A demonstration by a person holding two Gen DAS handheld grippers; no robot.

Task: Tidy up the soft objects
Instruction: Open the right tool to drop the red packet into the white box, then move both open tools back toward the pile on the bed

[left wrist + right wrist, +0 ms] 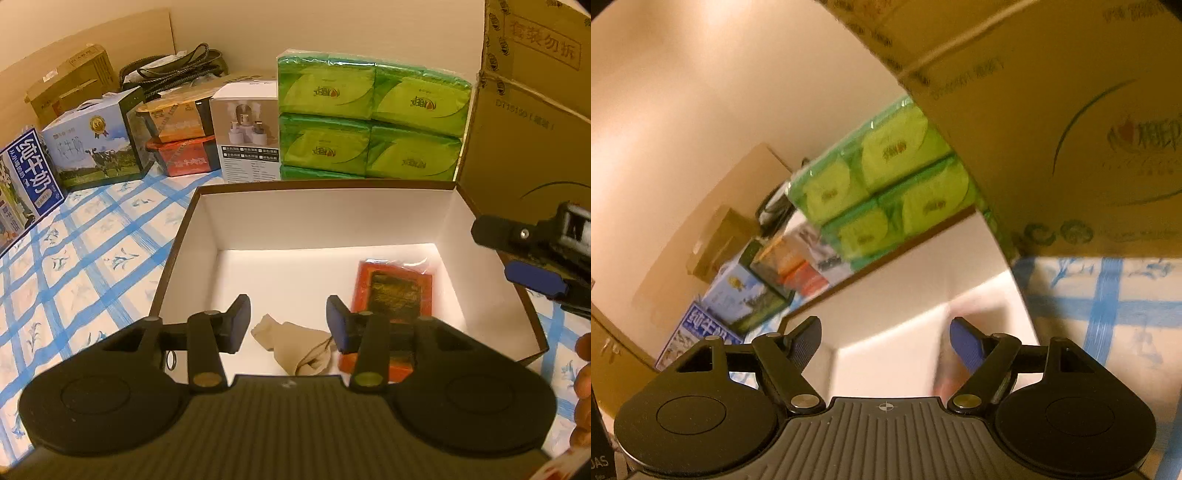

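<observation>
Jaws of the left gripper (288, 325) stand apart over a beige sock (295, 345) lying loose in the box (177, 251), beside a red packet (391, 295); right gripper (884, 345) jaws apart, empty.

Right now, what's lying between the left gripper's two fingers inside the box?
In the left wrist view, a crumpled beige sock lies on the box floor between the left gripper fingers, untouched.

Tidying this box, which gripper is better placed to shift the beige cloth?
Left. The left gripper hangs over the cloth inside the box, open jaws either side. The right gripper sits at the rim.
</observation>
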